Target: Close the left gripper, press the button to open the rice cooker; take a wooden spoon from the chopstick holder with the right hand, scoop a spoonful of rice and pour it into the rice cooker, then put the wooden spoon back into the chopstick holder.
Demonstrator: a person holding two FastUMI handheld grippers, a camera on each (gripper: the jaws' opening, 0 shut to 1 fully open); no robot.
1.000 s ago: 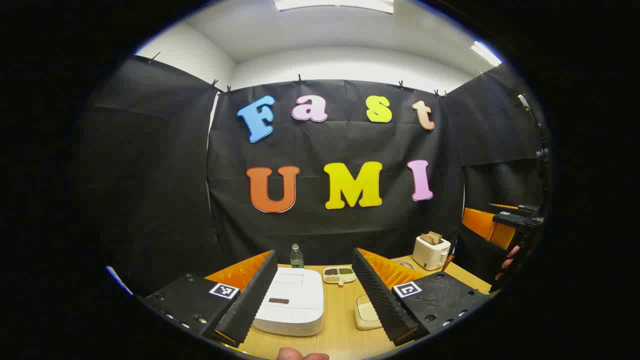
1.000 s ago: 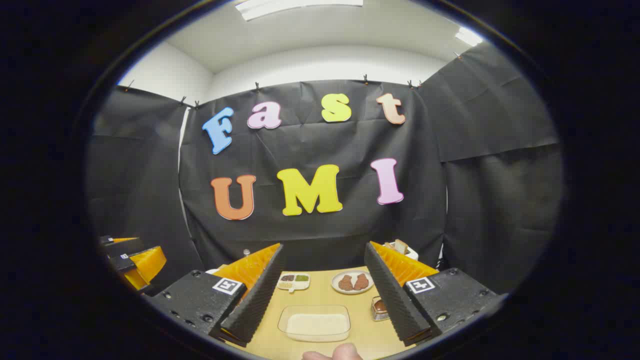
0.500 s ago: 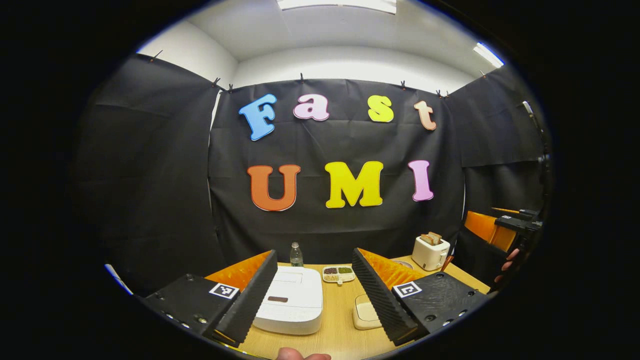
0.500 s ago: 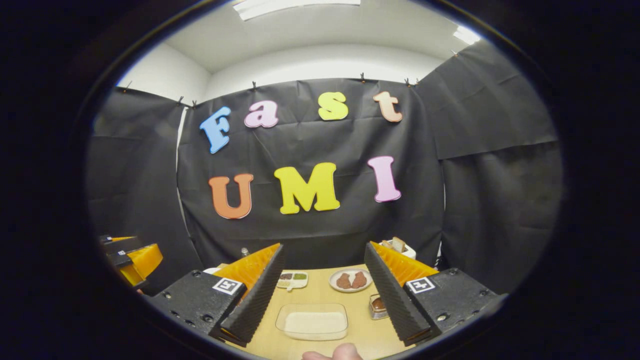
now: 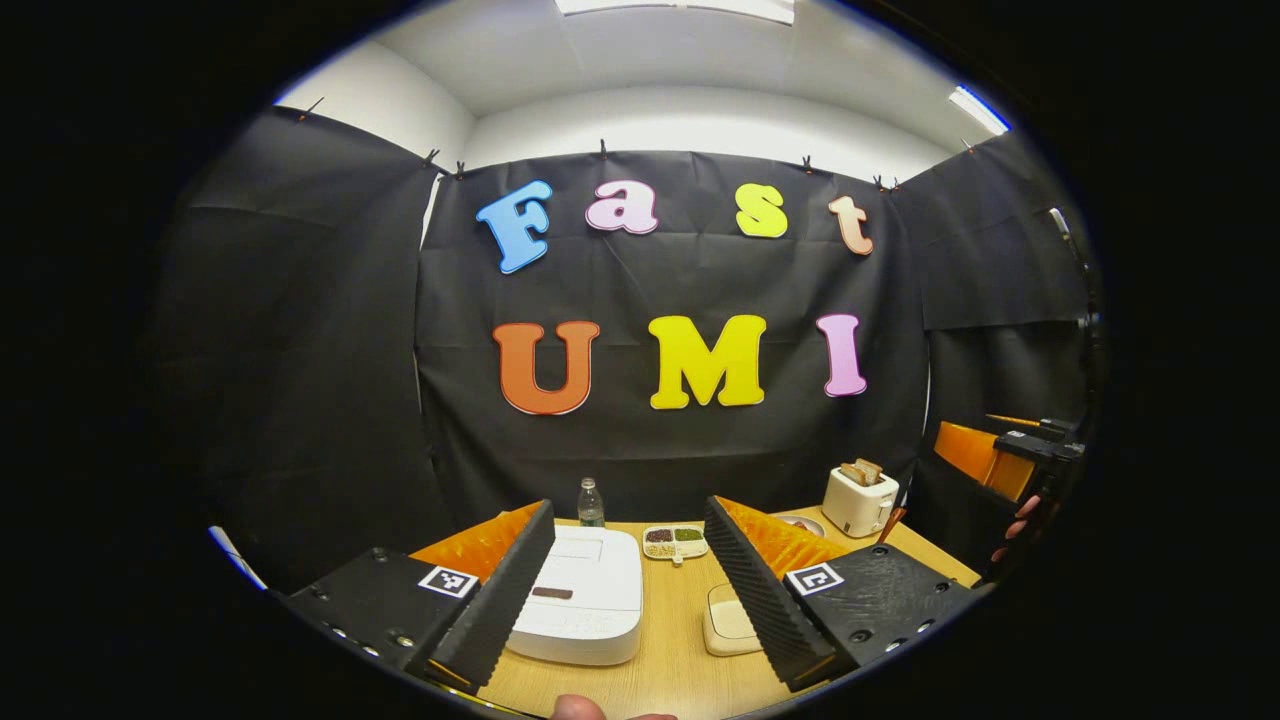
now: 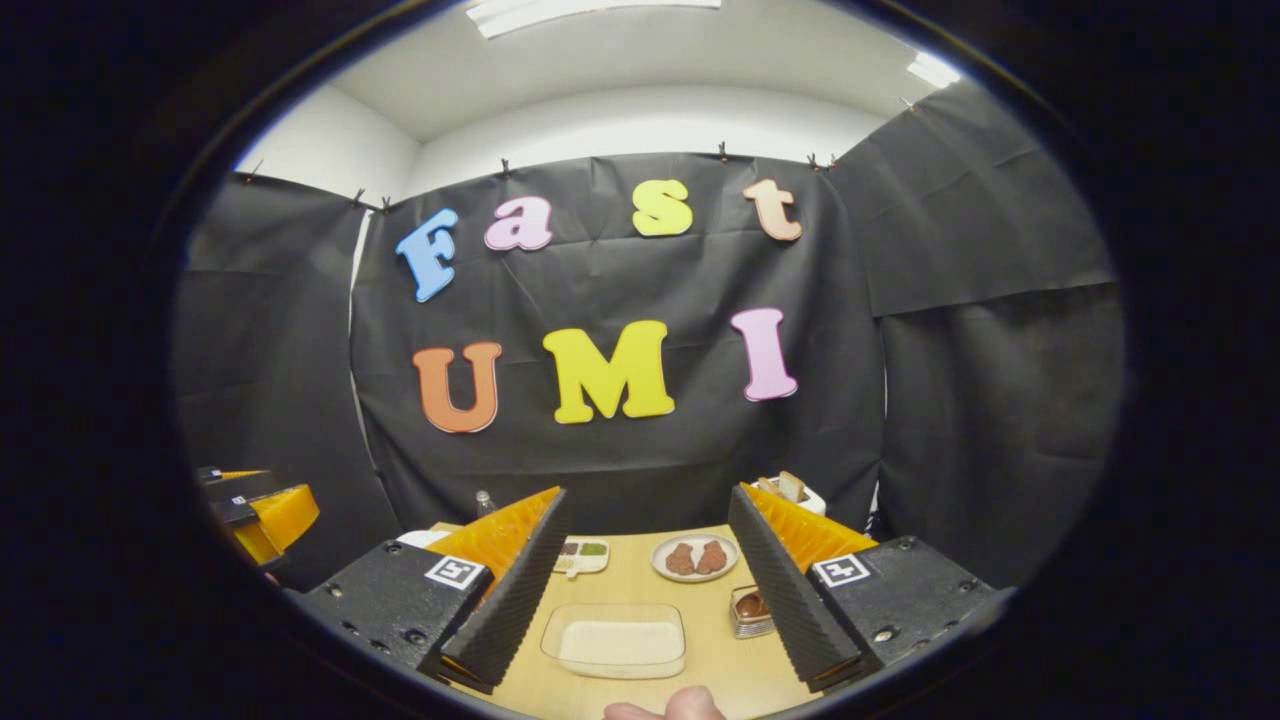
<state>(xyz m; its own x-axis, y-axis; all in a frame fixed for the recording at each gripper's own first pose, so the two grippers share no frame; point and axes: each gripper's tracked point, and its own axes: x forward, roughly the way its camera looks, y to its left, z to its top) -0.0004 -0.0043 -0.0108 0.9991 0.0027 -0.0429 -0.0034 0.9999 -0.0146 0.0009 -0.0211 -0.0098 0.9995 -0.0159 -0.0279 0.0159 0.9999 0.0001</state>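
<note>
The white rice cooker (image 5: 578, 597) sits lid-down on the wooden table (image 5: 676, 660), partly behind my left finger. My left gripper (image 5: 628, 506) hangs open above the table's near edge, nothing between its fingers. My right gripper (image 6: 646, 492) is open too, and below it lies a clear tub of white rice (image 6: 616, 642). A small holder with something brown in it (image 6: 749, 608) stands beside the tub, against the right finger. A thin reddish-brown stick (image 5: 893, 522) rises next to the toaster (image 5: 860, 497). The right gripper (image 5: 1012, 452) is at the far right in the left gripper view, held by a hand.
At the back of the table stand a sectioned dish of grains (image 5: 675, 542) and a water bottle (image 5: 591, 502). A plate with brown pieces (image 6: 695, 557) lies behind the rice tub. The left gripper (image 6: 256, 506) is at the far left in the right gripper view. Black cloth walls close in three sides.
Both views have tipped slightly downward, so the wall and the table things sit a little higher in frame. Both grippers stay open and hold nothing.
</note>
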